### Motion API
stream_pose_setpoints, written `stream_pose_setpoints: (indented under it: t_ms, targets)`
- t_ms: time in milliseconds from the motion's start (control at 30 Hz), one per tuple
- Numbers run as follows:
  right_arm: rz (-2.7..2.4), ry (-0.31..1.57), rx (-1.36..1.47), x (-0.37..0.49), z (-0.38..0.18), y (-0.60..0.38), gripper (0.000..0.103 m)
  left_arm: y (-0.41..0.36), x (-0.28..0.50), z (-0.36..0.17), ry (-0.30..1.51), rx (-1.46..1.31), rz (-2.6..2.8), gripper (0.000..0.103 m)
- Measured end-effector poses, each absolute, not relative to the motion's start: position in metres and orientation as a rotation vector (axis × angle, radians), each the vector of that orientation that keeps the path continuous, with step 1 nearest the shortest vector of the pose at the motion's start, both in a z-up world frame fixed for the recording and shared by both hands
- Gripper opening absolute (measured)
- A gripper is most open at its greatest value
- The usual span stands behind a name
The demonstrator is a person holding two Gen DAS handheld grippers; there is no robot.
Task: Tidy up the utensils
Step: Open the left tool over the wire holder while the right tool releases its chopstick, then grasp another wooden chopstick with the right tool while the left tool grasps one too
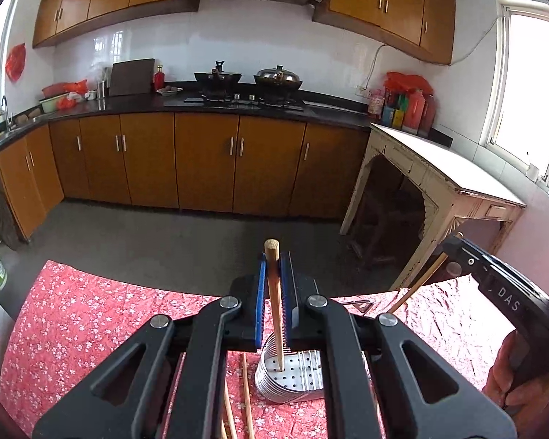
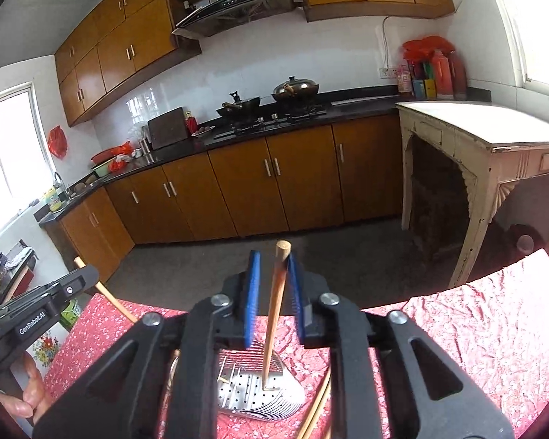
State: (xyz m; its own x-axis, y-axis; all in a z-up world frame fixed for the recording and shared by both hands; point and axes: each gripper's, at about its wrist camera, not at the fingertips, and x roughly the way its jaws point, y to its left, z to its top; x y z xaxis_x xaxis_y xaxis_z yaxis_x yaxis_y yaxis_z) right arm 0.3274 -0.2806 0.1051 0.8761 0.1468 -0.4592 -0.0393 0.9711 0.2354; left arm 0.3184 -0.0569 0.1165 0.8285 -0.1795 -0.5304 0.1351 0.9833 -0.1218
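Midway through sorting chopsticks at a kitchen table. Pinched tight in the left claw (image 1: 273, 261): one wooden chopstick (image 1: 274, 292), near upright, tip down inside the steel holder (image 1: 303, 384). In the right claw (image 2: 273, 258), blue pads spread apart around a second chopstick (image 2: 274, 314), tilted toward the right-hand pad, tip likewise resting on the holder's perforated floor (let go or close to it, by the look). Judged well short of finished: only these two sticks entering the holder, with several loose chopsticks (image 1: 247, 395) lying flat on the red flowered tablecloth (image 1: 91, 311) just beside it, left to collect. Holder itself: shiny ribbed metal, drilled with rows of small holes, seemingly split by an inner wall, sitting on the tablecloth below both claws.
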Motion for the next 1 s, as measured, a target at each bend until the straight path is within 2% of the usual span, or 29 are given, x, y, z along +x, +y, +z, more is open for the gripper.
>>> stream_pose_setpoints:
  t_ms: [67, 133, 200, 400, 567, 800, 1000]
  targets:
    - [0.080, 0.476, 0.219, 0.321, 0.109, -0.285, 0.034, -0.054, 0.316, 0.120, 0.569, -0.083, -0.162, 0.009]
    - [0.063, 0.452, 0.219, 0.312, 0.115, -0.290, 0.042, -0.049, 0.310, 0.125, 0.560, -0.090, -0.149, 0.016]
    - [0.043, 0.430, 0.218, 0.301, 0.122, -0.297, 0.043, -0.045, 0.303, 0.131, 0.545, -0.093, -0.131, 0.029]
    - [-0.034, 0.405, 0.245, 0.265, 0.127, -0.327, 0.049, -0.022, 0.269, 0.146, 0.487, -0.107, -0.107, 0.038]
    - [-0.091, 0.466, 0.226, 0.232, 0.093, -0.348, 0.049, 0.007, 0.230, 0.137, 0.466, -0.111, -0.074, 0.044]
    - [-0.077, 0.675, 0.217, 0.211, -0.006, -0.343, 0.048, 0.036, 0.194, 0.066, 0.561, -0.040, -0.007, 0.050]
    - [-0.017, 0.865, 0.220, 0.215, -0.087, -0.313, 0.033, 0.048, 0.187, -0.014, 0.710, -0.045, -0.024, 0.050]
